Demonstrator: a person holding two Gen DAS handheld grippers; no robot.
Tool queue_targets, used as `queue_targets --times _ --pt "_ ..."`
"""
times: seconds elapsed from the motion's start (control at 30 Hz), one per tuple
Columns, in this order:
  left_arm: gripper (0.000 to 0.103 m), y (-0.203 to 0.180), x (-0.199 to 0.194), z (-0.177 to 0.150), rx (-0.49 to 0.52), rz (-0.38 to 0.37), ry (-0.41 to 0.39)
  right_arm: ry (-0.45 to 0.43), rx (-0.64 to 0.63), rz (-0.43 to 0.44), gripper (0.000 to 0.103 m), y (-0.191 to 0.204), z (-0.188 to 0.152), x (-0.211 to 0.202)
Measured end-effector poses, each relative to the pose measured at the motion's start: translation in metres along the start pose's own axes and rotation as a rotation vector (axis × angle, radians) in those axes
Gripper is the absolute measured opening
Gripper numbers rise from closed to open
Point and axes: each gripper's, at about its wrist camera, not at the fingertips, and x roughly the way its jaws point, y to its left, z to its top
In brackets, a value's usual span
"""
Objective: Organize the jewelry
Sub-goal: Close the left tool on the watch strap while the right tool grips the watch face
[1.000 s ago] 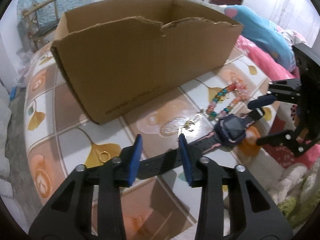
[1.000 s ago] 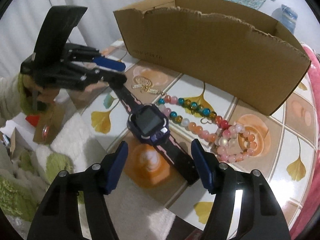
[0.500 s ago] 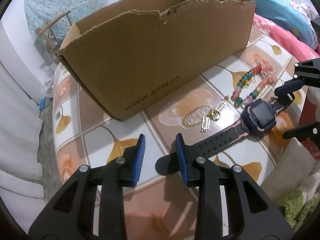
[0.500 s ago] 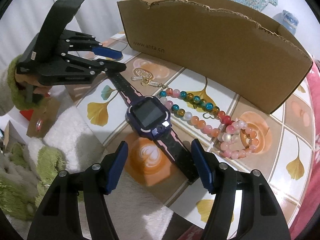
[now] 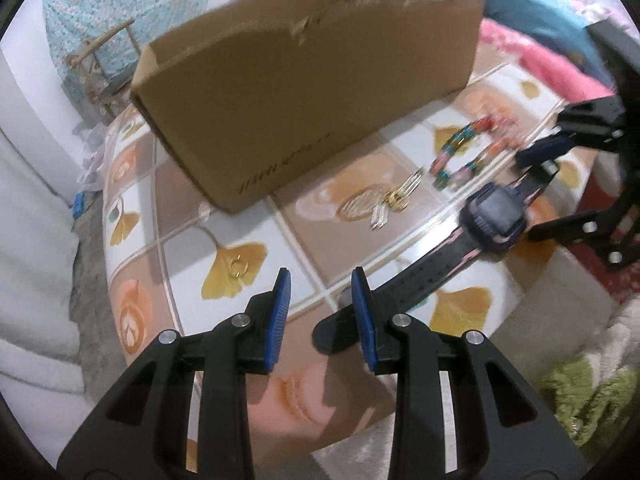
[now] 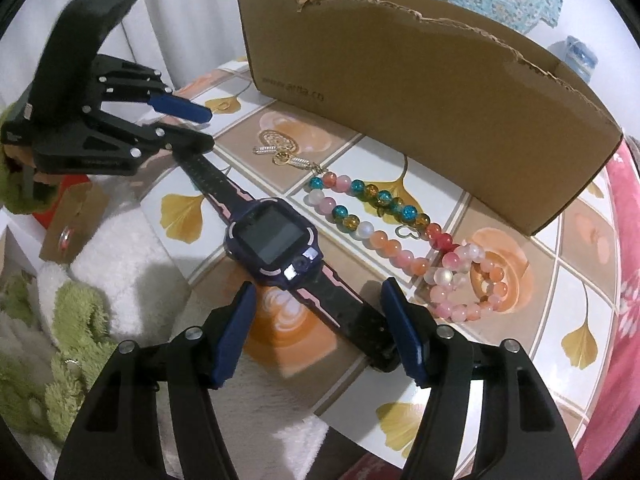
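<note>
Smartwatch (image 6: 274,240) lies flat w/ near strap end betw. right gripper (image 6: 320,328) pads, untouched; jaws have just been closing. Left gripper (image 5: 320,312) is part-open, empty. Strap should be pinched centrally, then lifted to cardboard box (image 6: 420,120).

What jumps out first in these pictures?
A dark smartwatch lies flat on the ginkgo-patterned table, its strap ends reaching toward the two hand-held grippers. Beside it curl strings of pink, orange and teal beads, and behind them stands a big torn cardboard box.
</note>
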Motion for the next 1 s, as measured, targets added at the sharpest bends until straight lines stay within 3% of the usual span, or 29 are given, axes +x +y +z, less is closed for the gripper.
queue_targets --times 0.13,0.27,0.4,0.7,1.0 --pt "0.030 -0.010 -0.012 0.005 0.054 -0.138 -0.051 0.011 -0.016 0.016 0.057 -0.003 0.003 0.002" --pt "0.030 -0.029 -0.007 0.007 0.173 -0.230 -0.028 0.027 -0.062 0.044 0.053 -0.002 0.008 0.003" --pt "0.030 -0.043 0.005 0.009 0.297 -0.249 0.007 0.047 -0.112 0.075 0.050 -0.001 0.013 0.007" --pt "0.030 -0.045 0.016 0.017 0.468 -0.314 0.039 0.084 -0.203 0.124 0.048 0.001 0.025 0.014" --pt "0.031 -0.055 0.022 0.028 0.566 -0.368 0.056 0.092 -0.237 0.146 0.048 0.001 0.037 0.020"
